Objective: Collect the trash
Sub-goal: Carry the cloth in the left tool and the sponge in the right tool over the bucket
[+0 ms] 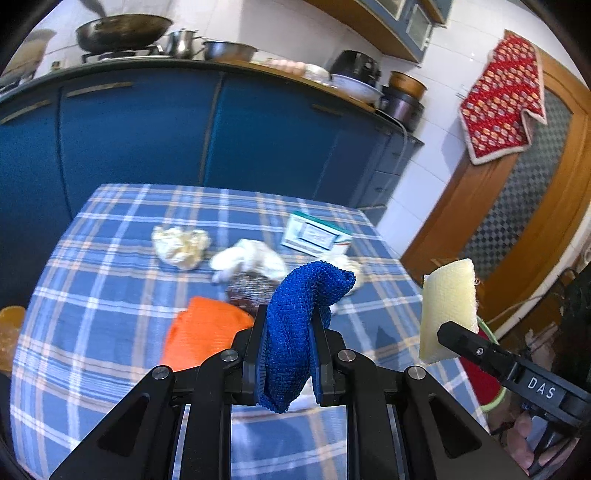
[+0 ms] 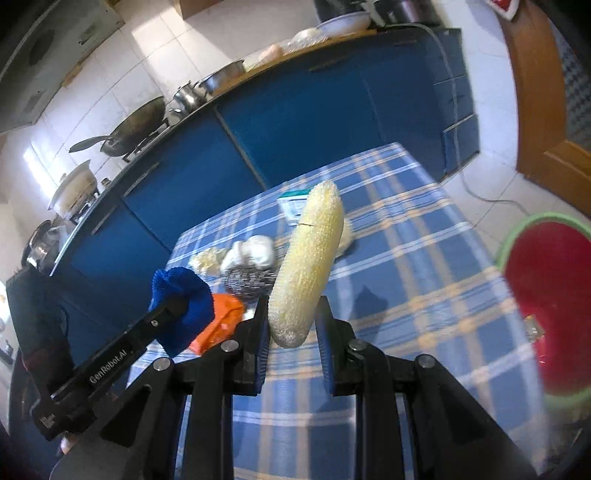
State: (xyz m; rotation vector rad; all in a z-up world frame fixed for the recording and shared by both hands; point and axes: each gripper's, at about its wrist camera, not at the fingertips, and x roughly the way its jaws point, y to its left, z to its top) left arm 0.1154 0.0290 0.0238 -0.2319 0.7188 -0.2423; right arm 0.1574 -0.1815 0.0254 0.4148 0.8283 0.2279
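Note:
My left gripper (image 1: 291,317) is shut on a blue knitted cloth (image 1: 299,332), which droops over the fingers above the checked table (image 1: 92,295). To its right, my right gripper (image 2: 291,306) is shut on a pale yellow sponge (image 2: 310,258) that stands up between the pads, lifted off the table. On the cloth beyond lie a crumpled paper (image 1: 181,245), a white tissue wad (image 1: 251,260), a steel scourer (image 1: 245,290), an orange bag (image 1: 207,332) and a small white-and-green box (image 1: 316,234). A red bin with a green rim (image 2: 554,295) stands beside the table's right edge.
Blue kitchen cabinets (image 1: 147,129) run behind the table, with a wok (image 1: 122,31), pots and bowls on the counter. A wooden door (image 1: 535,221) with a red cloth hanging on it is at the right. A cable lies on the tiled floor (image 2: 491,199).

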